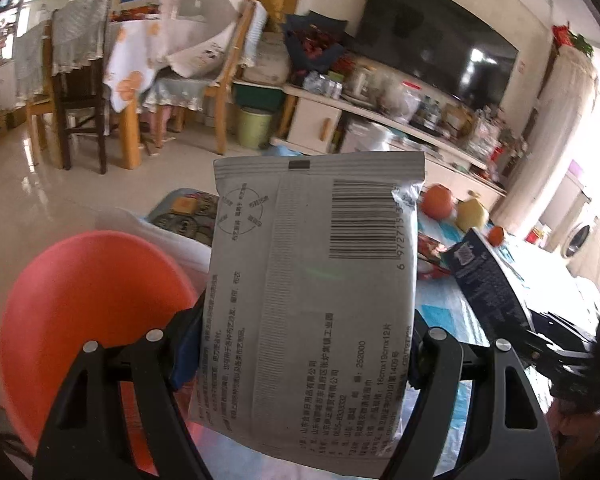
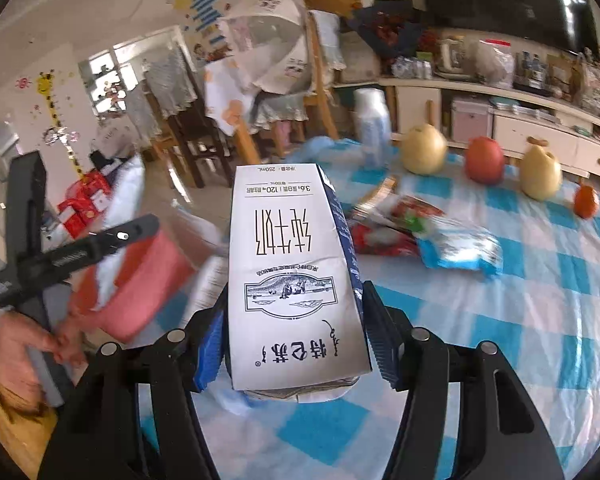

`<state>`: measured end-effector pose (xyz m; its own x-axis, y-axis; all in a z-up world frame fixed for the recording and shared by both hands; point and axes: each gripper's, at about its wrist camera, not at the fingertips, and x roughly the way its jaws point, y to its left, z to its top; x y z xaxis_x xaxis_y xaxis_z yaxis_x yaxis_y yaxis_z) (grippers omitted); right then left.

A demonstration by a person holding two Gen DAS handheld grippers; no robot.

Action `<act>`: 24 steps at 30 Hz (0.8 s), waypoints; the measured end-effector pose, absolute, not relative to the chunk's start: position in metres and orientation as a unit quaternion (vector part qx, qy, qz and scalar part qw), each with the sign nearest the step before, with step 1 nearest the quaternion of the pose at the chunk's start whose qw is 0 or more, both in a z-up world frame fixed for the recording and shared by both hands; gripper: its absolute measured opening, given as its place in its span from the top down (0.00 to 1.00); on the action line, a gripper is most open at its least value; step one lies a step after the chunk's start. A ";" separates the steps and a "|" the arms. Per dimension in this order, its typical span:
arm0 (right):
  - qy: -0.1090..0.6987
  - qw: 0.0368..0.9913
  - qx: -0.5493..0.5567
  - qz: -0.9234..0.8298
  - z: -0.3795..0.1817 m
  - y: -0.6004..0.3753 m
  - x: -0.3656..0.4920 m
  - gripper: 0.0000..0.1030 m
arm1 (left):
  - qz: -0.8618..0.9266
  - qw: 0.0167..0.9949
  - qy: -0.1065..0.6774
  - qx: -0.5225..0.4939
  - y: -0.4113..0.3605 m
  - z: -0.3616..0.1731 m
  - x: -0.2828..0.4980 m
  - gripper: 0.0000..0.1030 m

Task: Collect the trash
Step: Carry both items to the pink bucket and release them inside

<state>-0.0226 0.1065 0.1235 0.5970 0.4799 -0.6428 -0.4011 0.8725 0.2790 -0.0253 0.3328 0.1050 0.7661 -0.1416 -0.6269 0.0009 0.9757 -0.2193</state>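
Observation:
My left gripper (image 1: 305,320) is shut on a grey wipes packet (image 1: 312,280) with a barcode, held upright off the table. A red plastic bin (image 1: 88,312) sits just left of it and lower. My right gripper (image 2: 296,304) is shut on a white and blue milk carton (image 2: 292,272), lifted above the checked tablecloth (image 2: 520,320). In the left wrist view the carton (image 1: 488,280) shows at the right. A red wrapper (image 2: 384,236) and a blue wrapper (image 2: 460,252) lie on the cloth beyond the carton. The red bin (image 2: 140,284) appears blurred at the left, by a hand (image 2: 20,344).
Two pears (image 2: 422,148), an apple (image 2: 485,160) and a small orange (image 2: 586,202) stand along the table's far side. A blurred white bottle (image 2: 372,124) stands behind them. Chairs, a covered dining table (image 1: 148,52) and a TV cabinet (image 1: 380,120) fill the room beyond.

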 end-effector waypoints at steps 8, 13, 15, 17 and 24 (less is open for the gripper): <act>0.363 0.875 0.028 0.319 0.155 0.192 -0.029 0.40 | 0.046 0.933 0.323 -0.152 0.403 0.109 -0.043 0.26; 0.364 0.860 -0.002 0.358 0.162 0.253 -0.030 0.40 | 0.103 0.921 0.320 -0.195 0.448 0.105 -0.051 0.26; 0.367 0.853 -0.007 0.370 0.160 0.277 -0.028 0.40 | 0.124 0.915 0.321 -0.211 0.464 0.102 -0.054 0.26; 0.373 0.846 -0.001 0.380 0.157 0.293 -0.024 0.40 | 0.146 0.907 0.325 -0.223 0.478 0.097 -0.056 0.26; 0.401 0.820 0.025 0.408 0.137 0.338 -0.013 0.32 | 0.196 0.886 0.336 -0.251 0.508 0.089 -0.053 0.17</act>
<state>-0.0131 0.3382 0.1368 0.3455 0.6893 -0.6368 -0.6493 0.6655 0.3681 -0.0530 0.5080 0.0892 0.6967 0.1797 -0.6945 -0.5168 0.7971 -0.3122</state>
